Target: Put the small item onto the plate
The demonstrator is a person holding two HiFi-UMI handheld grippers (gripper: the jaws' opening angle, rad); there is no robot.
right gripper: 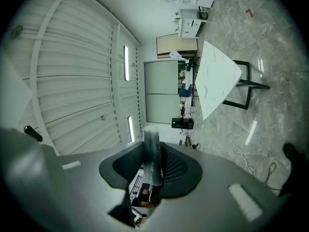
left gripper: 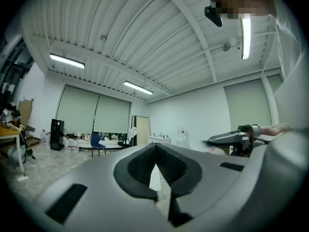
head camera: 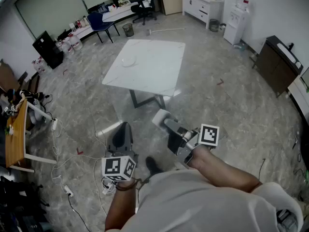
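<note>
A white plate [head camera: 129, 61] lies near the left edge of the white table [head camera: 159, 69], well ahead of me on the marble floor. Both grippers hang low in front of the person's body, far short of the table. My right gripper [head camera: 165, 122] is shut on a small pale grey item [right gripper: 151, 154], which stands upright between its pads and pokes out at the tip [head camera: 160, 116]. My left gripper [head camera: 122, 131] points forward with its jaws together and nothing between them [left gripper: 155, 167]. The table [right gripper: 216, 79] also shows in the right gripper view.
Cables and a power strip [head camera: 68, 191] trail over the floor at the left, beside a wooden desk [head camera: 14, 134]. A blue chair [head camera: 102, 23], a bin [head camera: 128, 29], a water dispenser [head camera: 236, 18] and a dark cabinet [head camera: 277, 64] line the room's edges.
</note>
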